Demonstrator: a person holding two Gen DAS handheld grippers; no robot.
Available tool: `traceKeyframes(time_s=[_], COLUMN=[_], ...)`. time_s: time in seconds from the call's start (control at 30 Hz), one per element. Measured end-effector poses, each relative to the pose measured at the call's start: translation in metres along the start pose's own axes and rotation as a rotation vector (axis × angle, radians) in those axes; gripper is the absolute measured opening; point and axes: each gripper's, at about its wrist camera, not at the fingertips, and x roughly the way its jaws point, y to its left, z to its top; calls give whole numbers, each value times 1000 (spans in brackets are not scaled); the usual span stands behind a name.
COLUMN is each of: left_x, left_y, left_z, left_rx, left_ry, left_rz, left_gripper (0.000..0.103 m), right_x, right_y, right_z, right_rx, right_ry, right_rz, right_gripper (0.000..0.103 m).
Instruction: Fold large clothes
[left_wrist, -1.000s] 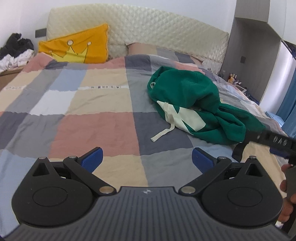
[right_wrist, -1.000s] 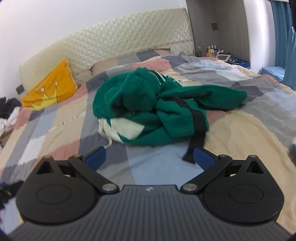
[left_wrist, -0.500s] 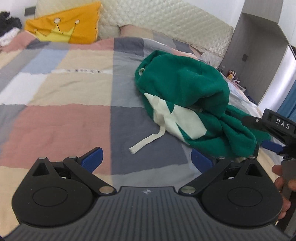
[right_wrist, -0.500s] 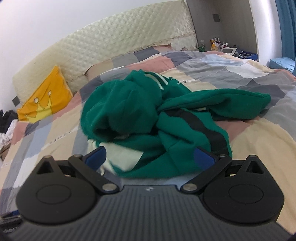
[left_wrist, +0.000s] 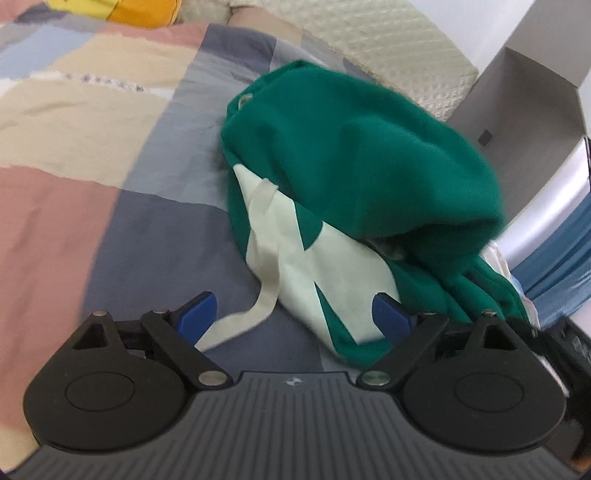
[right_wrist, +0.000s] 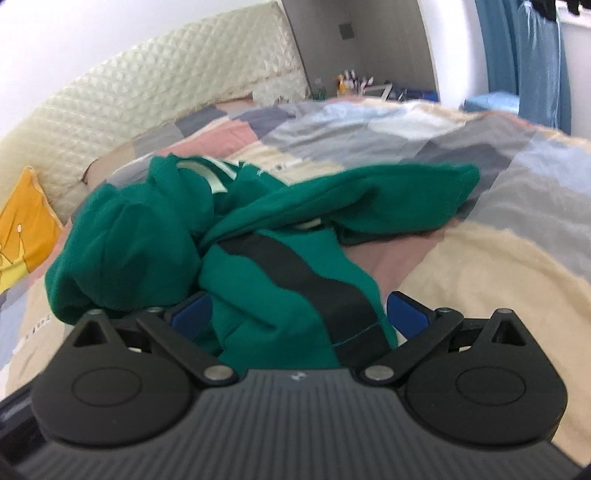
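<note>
A crumpled green hoodie (left_wrist: 354, 155) with cream panels and a cream drawstring (left_wrist: 258, 314) lies on the patchwork bed. In the right wrist view the hoodie (right_wrist: 147, 243) has a black stripe (right_wrist: 314, 288) and one sleeve stretched to the right. My left gripper (left_wrist: 295, 317) is open, its blue pads either side of the cream panel's near edge. My right gripper (right_wrist: 299, 317) is open, with the green fabric and black stripe lying between its pads.
The patchwork quilt (left_wrist: 74, 155) covers the bed, with a cream quilted headboard (right_wrist: 155, 96) behind. A yellow crown pillow (right_wrist: 22, 221) lies at the head. A nightstand with bottles (right_wrist: 354, 81) and blue curtains (right_wrist: 532, 59) stand at the right.
Both grippers have moved in toward the hoodie. The fabric now lies between the pads of each; both stay open.
</note>
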Motion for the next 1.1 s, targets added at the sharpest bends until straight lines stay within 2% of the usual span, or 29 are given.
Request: traceKeyframes(time_s=[0.17, 0.23, 0.33, 0.37, 0.43, 0.47, 0.53, 0.57, 0.6, 0.63, 0.7, 0.77, 0.93, 1.1], left_x=[37, 43, 52, 53, 54, 52, 46, 43, 40, 36, 26, 11, -32, -80], left_y=[0, -5, -9, -10, -15, -15, -11, -6, 0, 5, 8, 5, -1, 13], left_z=[10, 15, 19, 20, 22, 21, 25, 27, 31, 34, 38, 41, 63, 79], left_rx=[-42, -38, -41, -36, -20, -15, -51, -83, -130, -167, -201, -199, -209, -248], left_ry=[12, 8, 17, 19, 14, 6, -13, -16, -11, -5, -4, -31, -102, -160], left_rz=[-8, -9, -13, -17, -9, -16, -49, -62, -78, -86, -83, -73, -43, 24], left_gripper=[93, 88, 73, 65, 51, 39, 22, 13, 10, 9, 6, 5, 4, 3], right_x=[19, 25, 29, 28, 26, 25, 24, 23, 22, 21, 19, 13, -10, -28], right_y=[7, 8, 11, 11, 13, 14, 16, 17, 18, 19, 19, 20, 21, 8], right_z=[-8, -10, -13, -13, -14, -14, -14, -14, -14, -14, -13, -11, -3, 0], right_rx=[-66, -77, -106, -113, -124, -125, -131, -139, -145, -150, -149, -139, -134, -102], right_ry=[48, 62, 67, 64, 58, 54, 53, 55, 56, 57, 59, 50, -25, -68], right_rz=[-28, -29, -31, -38, -38, -36, -27, -24, -19, -10, 10, 29, 63, 95], right_gripper=[102, 102, 87, 81, 74, 73, 67, 60, 50, 44, 23, 18, 14, 13])
